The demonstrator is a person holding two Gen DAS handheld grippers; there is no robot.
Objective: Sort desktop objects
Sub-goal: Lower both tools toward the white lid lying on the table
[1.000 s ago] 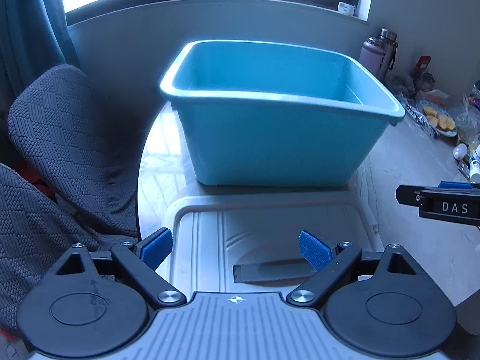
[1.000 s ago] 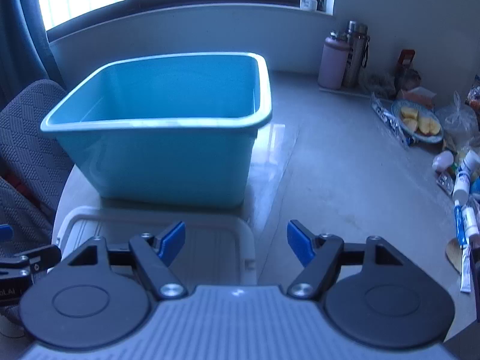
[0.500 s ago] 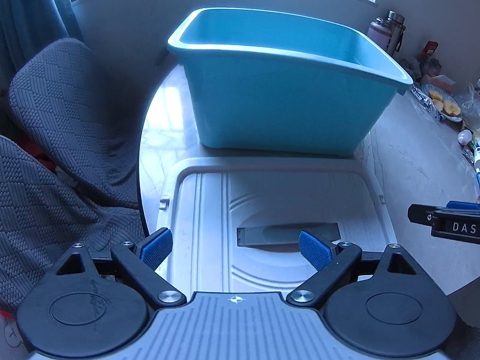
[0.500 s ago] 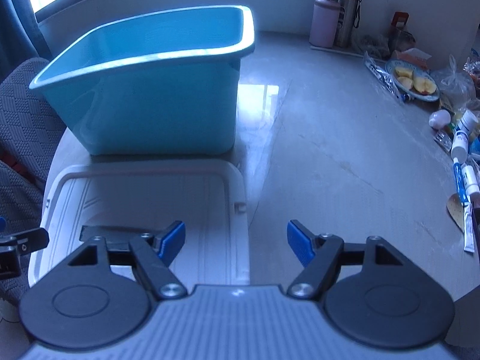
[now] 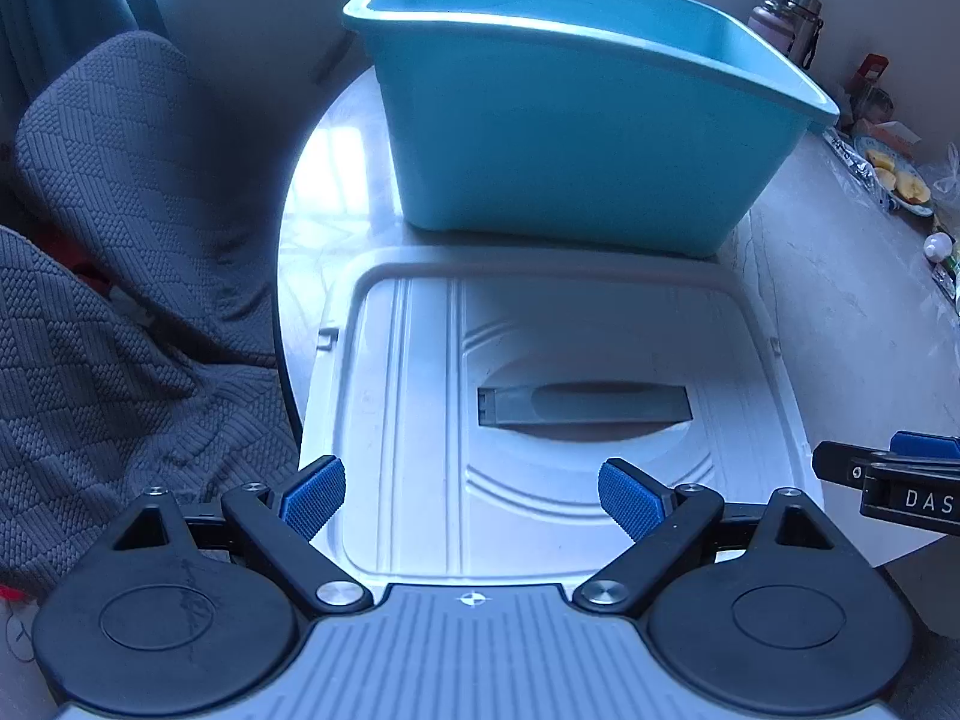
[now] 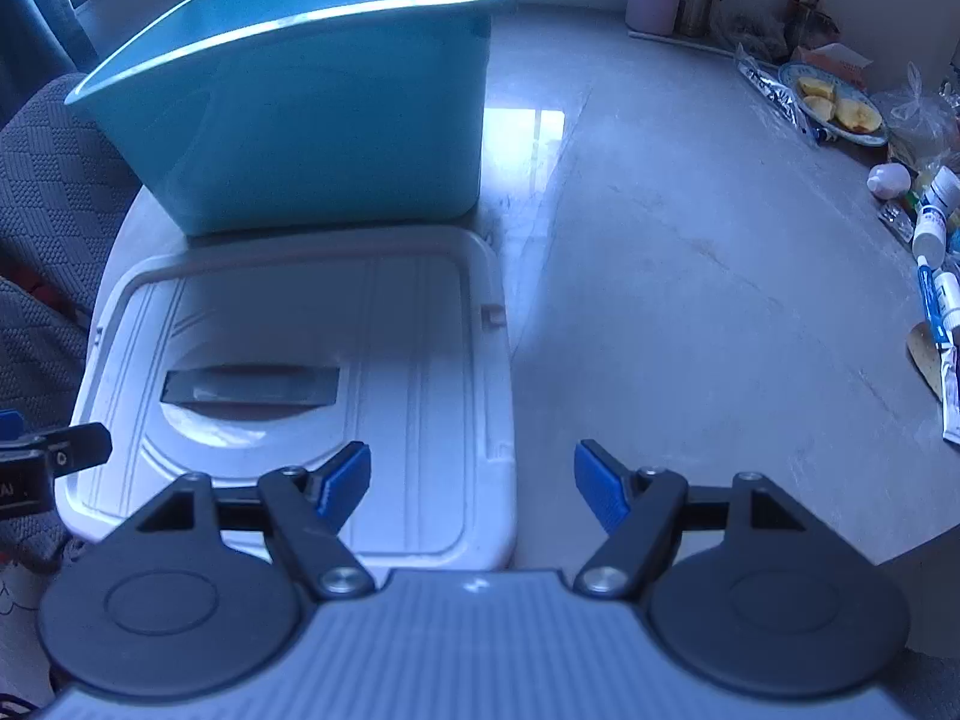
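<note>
both claws hang over a white lid [image 5: 408,420] on the table [image 6: 690,276]. left claw [image 5: 471,495] is spread wide with nothing in it. right claw [image 6: 473,483] is spread too, over the lid's right edge, holding nothing. a big blue tub [image 5: 570,138] sits just behind the lid.
</note>
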